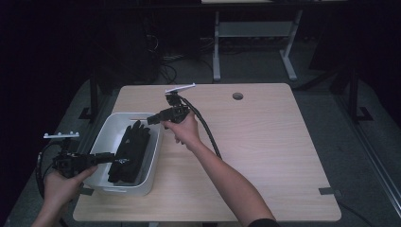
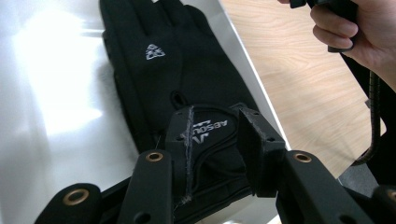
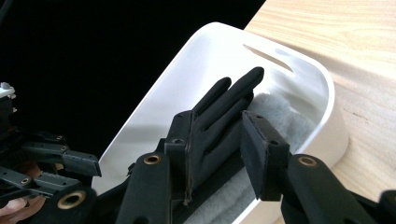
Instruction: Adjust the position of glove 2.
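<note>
1. Left gripper view looks along my left gripper point(image 2: 212, 140): its fingers point(image 2: 180, 135) stand apart over the cuff end of the black glove point(image 2: 159, 70), with nothing pressed between them. They are released.
2. My right gripper point(image 3: 217, 140) hangs over the far end of the same glove point(image 3: 224, 107). Its fingers point(image 3: 259, 149) are spread to either side of the glove's fingertips without pinching them, so this gripper is released too.
3. The glove lies stretched lengthwise inside the white bin point(image 1: 106, 137), cuff toward my left hand point(image 1: 64, 182), fingertips toward the bin's far wall with the slot handle.
4. Under the glove, in the right gripper view, I see a grey fleecy cloth point(image 3: 285, 116) lining the bin's bottom.
5. I judge the glove light, soft and floppy. It will sag and fold if I lift it by one end, and its thin fingers will slip out of a shallow pinch.
6. The best hold, I think, is the thick cuff by the printed logo, where layered fabric gives the fingers something to bite. A second hold across the palm would keep it flat.
7. The bin sits at the left edge of the wooden surface point(image 1: 265, 142), with my right hand point(image 1: 182, 130) just beside its rim.
</note>
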